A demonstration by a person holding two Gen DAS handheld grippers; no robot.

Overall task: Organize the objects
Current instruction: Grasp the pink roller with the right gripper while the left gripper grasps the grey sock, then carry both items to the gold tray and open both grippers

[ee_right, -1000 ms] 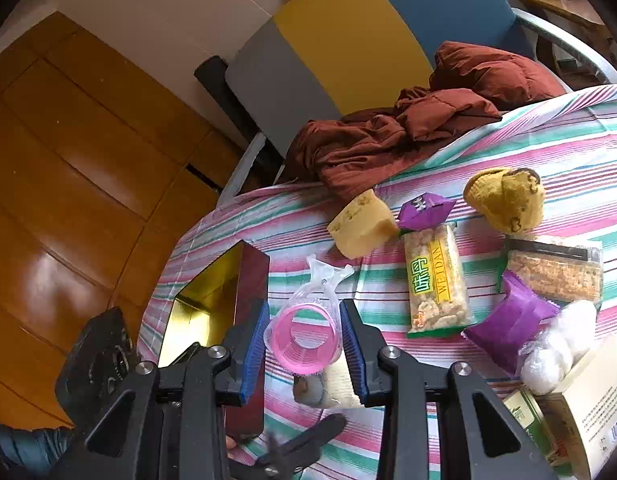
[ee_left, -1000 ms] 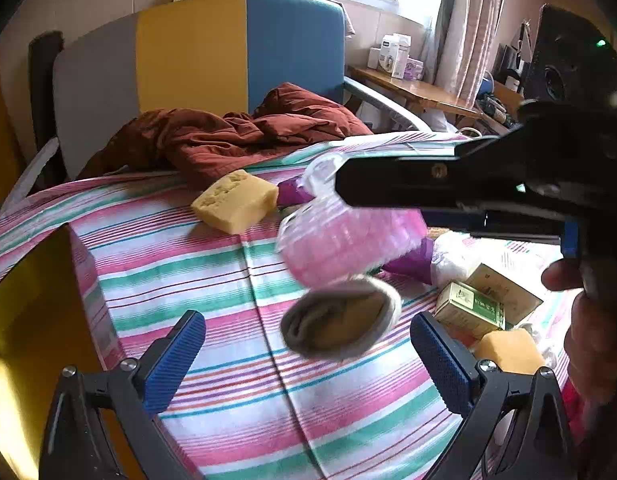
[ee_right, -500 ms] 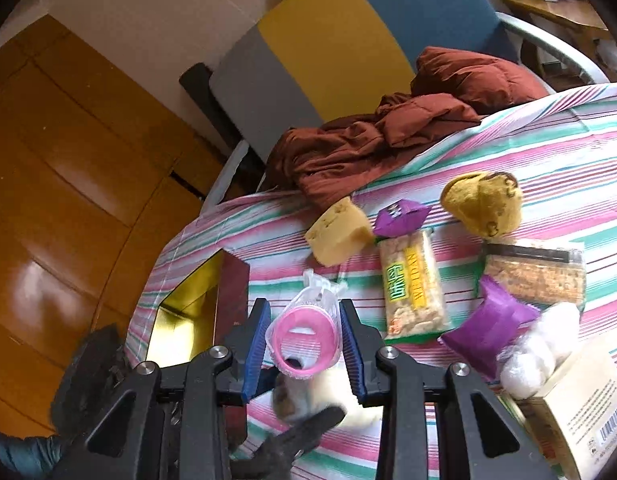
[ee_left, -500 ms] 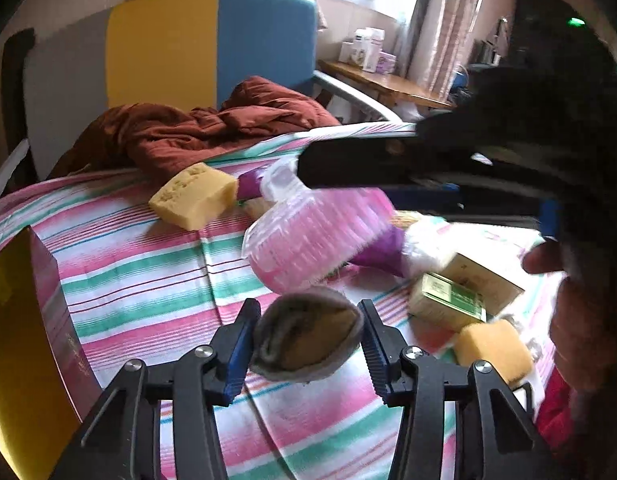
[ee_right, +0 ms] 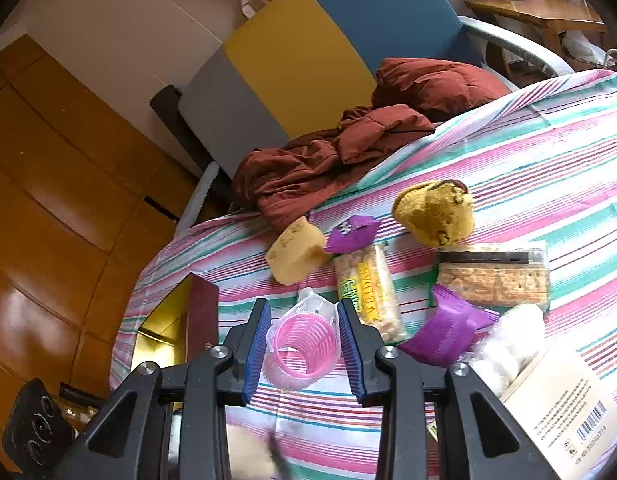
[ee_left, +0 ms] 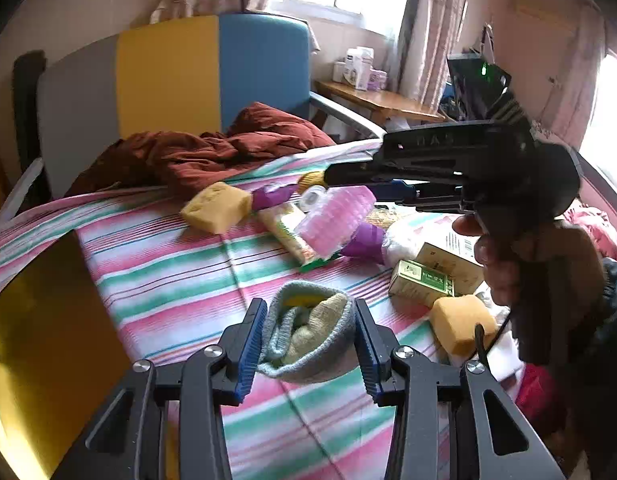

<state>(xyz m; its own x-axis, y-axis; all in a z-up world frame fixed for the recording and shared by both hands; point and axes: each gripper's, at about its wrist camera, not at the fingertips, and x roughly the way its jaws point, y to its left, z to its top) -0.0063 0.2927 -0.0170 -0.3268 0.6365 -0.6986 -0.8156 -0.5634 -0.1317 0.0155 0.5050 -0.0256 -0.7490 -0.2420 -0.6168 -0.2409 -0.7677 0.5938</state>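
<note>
A rolled grey sock bundle [ee_left: 312,344] sits between the blue pads of my left gripper [ee_left: 308,308], whose jaws are closing and press on both its sides above the striped cloth. My right gripper [ee_right: 302,308] is shut on a pink ribbed hair roller in a clear bag [ee_right: 304,348]. From the left wrist view that roller [ee_left: 336,216] hangs in the air under the right gripper's black fingers, with a hand on the handle at the right. A box with a gold lining and maroon sides [ee_right: 176,320] stands open at the cloth's left edge.
On the striped cloth [ee_right: 528,152] lie a yellow sponge [ee_right: 294,254], a snack pack [ee_right: 366,292], purple packets [ee_right: 444,332], a yellow knitted item [ee_right: 434,214], a cracker pack [ee_right: 492,280], a green carton [ee_left: 422,282] and an orange sponge [ee_left: 460,324]. A rust jacket [ee_right: 340,160] is heaped on the chair behind.
My left gripper went from wide open to shut on the grey sock bundle and rose with it, away from the pink roller. The right gripper kept its hold on the roller.
</note>
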